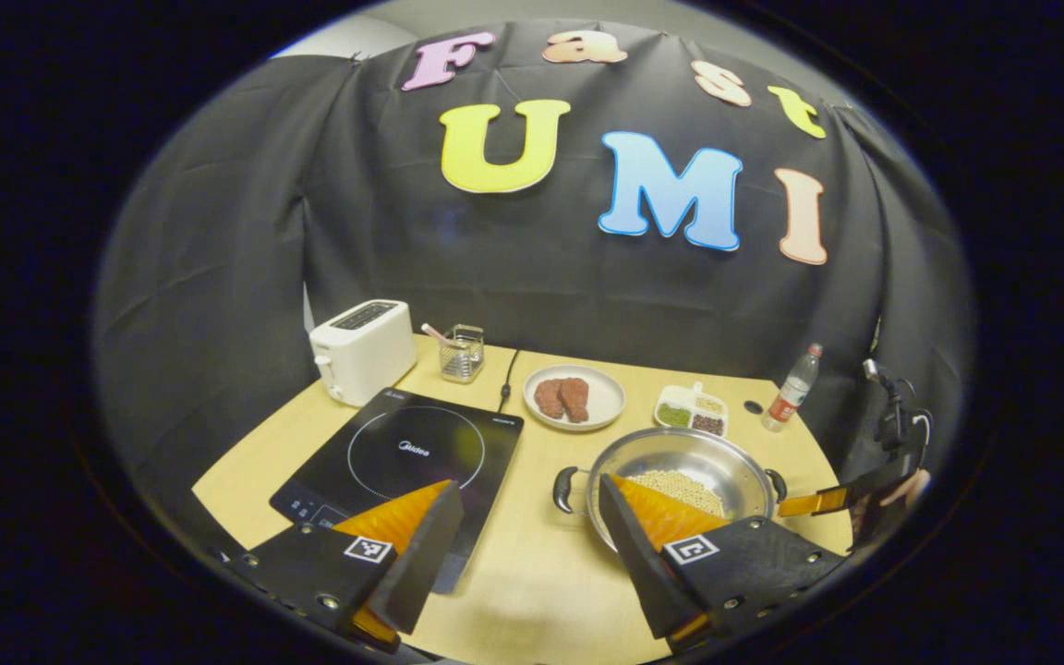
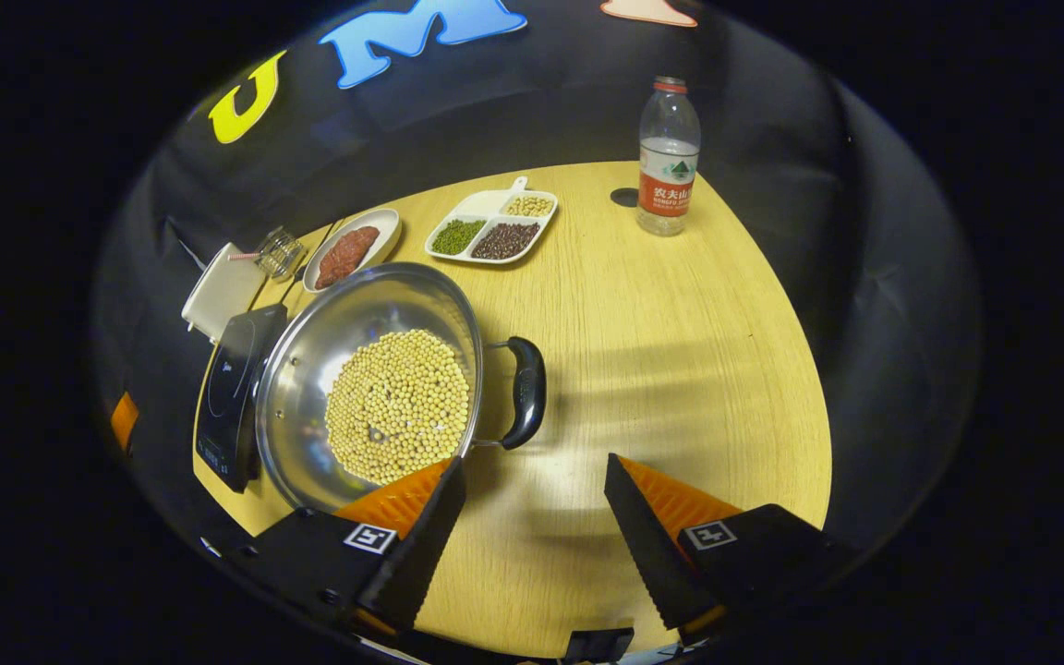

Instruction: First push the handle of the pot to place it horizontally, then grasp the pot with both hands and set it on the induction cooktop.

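Two spread fingers of the left gripper (image 1: pixel 529 503) frame the foreground of the left gripper view, holding nothing; one overlaps the near corner of the induction cooktop (image 1: pixel 403 457), the other the near rim of the pot (image 1: pixel 675 480). In the right gripper view the right gripper (image 2: pixel 534 480) is likewise open and empty, its fingers set apart over bare table (image 2: pixel 680 351), one finger just at the pot's (image 2: pixel 370 383) near rim.

Steel pot, holding a layer of pale yellow beans (image 2: pixel 398 406), stands on the wooden table just beside the cooktop (image 2: pixel 232 392), not on it. A dark side handle (image 2: pixel 525 392) projects from the pot toward the right gripper; the opposite handle (image 1: pixel 567 489) faces the cooktop.

Behind the pot: a white plate with two reddish-brown pieces (image 1: pixel 574 397), and a divided white dish (image 2: pixel 492 226) of green, dark and pale grains. A plastic water bottle (image 2: pixel 668 157) stands upright at the table's far edge, well apart from the pot. A white toaster (image 1: pixel 363 351) and a small wire basket (image 1: pixel 463 354) stand beyond the cooktop. The right gripper (image 1: pixel 818 501) also appears at the edge of the left gripper view, beside the pot.
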Demonstrator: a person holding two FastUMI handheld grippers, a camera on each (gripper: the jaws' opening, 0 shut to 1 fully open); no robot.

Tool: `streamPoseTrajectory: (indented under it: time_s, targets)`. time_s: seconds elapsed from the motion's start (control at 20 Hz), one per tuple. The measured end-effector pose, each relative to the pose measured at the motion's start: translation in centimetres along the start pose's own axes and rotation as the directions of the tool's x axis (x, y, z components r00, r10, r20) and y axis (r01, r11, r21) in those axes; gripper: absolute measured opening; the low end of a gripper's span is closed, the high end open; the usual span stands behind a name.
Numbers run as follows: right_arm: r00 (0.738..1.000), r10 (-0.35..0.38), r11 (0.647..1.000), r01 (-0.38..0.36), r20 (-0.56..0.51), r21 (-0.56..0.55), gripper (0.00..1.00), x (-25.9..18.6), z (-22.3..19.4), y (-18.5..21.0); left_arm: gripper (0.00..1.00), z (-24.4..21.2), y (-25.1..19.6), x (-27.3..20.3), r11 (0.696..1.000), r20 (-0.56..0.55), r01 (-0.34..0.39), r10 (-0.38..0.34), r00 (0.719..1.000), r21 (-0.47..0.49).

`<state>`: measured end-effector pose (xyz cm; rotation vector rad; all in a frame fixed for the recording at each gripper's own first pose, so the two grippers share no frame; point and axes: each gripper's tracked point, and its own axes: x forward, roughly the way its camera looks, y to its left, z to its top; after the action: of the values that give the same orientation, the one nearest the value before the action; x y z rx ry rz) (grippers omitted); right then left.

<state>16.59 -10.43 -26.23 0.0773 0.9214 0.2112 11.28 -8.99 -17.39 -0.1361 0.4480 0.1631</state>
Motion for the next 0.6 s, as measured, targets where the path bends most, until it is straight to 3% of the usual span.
streamPoseTrajectory:
  time_s: [0.1,0.15,0.3,0.6]
  targets:
    - [0.999,0.009,1.0,-0.01,0.041,0.027,0.93,-0.9,1.5,0.7,0.9,0.1,-0.3,1.6,0.999,-0.021,0.049,-0.049,0.999,-0.002]
    - [0.998,0.014,0.999,-0.016,0.057,0.038,0.98,-1.1,2.1,0.9,0.91,0.1,-0.5,2.5,0.997,-0.034,0.071,-0.072,0.997,-0.003]
    - [0.995,0.023,0.997,-0.029,0.092,0.068,0.98,-0.7,3.8,1.8,0.88,-0.8,-1.3,5.7,0.991,-0.084,0.136,-0.136,0.987,-0.014]
    - [0.996,0.011,0.996,-0.02,0.094,0.092,0.98,2.4,5.0,2.1,0.91,-4.8,-3.4,12.6,0.965,-0.215,0.257,-0.263,0.94,-0.059]
